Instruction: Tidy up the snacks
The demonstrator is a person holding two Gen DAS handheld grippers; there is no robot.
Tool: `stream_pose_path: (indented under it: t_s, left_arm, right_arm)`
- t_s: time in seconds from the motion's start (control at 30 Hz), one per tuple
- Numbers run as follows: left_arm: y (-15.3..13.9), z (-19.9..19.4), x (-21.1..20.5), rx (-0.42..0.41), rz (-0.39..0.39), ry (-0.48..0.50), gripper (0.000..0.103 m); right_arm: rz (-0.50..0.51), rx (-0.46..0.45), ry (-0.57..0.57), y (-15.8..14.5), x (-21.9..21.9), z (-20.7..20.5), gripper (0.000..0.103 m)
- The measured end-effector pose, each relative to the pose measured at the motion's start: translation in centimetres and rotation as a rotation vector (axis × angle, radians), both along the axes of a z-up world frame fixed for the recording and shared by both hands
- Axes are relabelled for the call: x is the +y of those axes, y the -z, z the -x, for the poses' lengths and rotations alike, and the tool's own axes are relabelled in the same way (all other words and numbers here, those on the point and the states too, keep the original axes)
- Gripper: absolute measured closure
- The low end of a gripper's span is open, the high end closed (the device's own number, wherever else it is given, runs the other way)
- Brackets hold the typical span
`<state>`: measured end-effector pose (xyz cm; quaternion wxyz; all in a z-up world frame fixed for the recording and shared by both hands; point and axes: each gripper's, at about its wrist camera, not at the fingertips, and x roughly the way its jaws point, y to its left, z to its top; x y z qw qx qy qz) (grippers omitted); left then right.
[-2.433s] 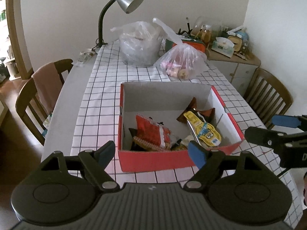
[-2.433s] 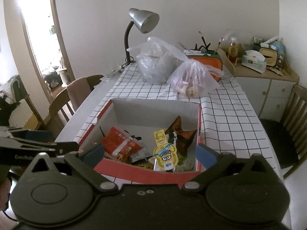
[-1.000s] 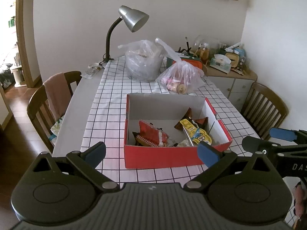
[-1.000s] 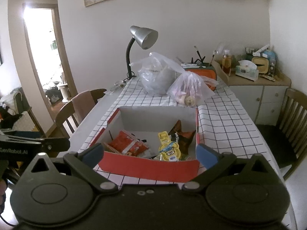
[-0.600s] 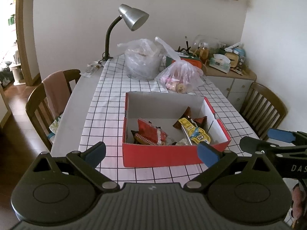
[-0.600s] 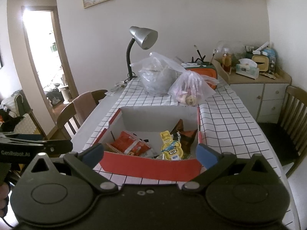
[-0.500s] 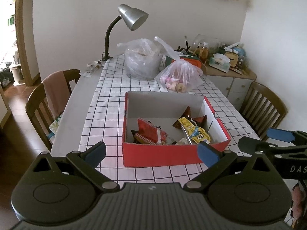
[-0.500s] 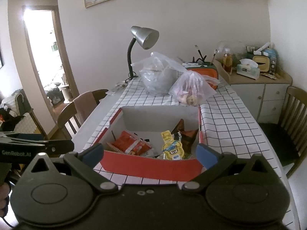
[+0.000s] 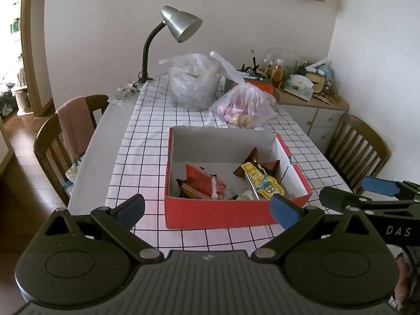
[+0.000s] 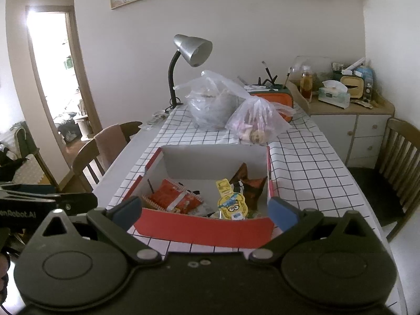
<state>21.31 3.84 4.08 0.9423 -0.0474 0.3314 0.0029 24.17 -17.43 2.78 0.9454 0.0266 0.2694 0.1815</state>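
Snacks (image 9: 202, 185) sit in the red box (image 9: 218, 214) on the checked cloth, toward the near end of the desk (image 9: 110, 131). Contents seen: red packet at left, yellow cartoon pouch (image 10: 232, 204) leaning at centre-right, brown wrappers (image 10: 246, 181) behind it against the right wall. Far half of the box floor is bare.

Change over the last couple of seconds: both tools have pulled back and risen. The box reads smaller and farther in both wrist views than before, and more of the room and wall shows. Packet positions inside the box look unchanged.

Left tool (image 9: 207, 207): spread wide, nothing between its blue pads. Right tool (image 10: 206, 210): likewise spread wide and empty. Each frames the box front from short of it, without contact. The right tool also shows at the right edge of the left view, the left tool at the left edge of the right view, so they are side by side.

Judgement: retreat with empty tools suggests a placing step is finished. Two plastic bags (image 9: 244, 105) stand beyond the box near the lamp (image 9: 178, 26); the nearer one holds wrapped items. If more snacks are to be sorted, that bag is the likely source and needs a long forward reach over the box.
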Motion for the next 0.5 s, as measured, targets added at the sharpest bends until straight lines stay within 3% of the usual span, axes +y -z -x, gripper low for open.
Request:
stream_pose_path:
  t_s: [0.5]
  left_arm:
    - [-1.4,0.2,-0.3,-0.011,-0.009,0.009,0.001]
  right_arm:
    - [0.006,-0.002,0.026,-0.9,-0.1,-0.1,0.000]
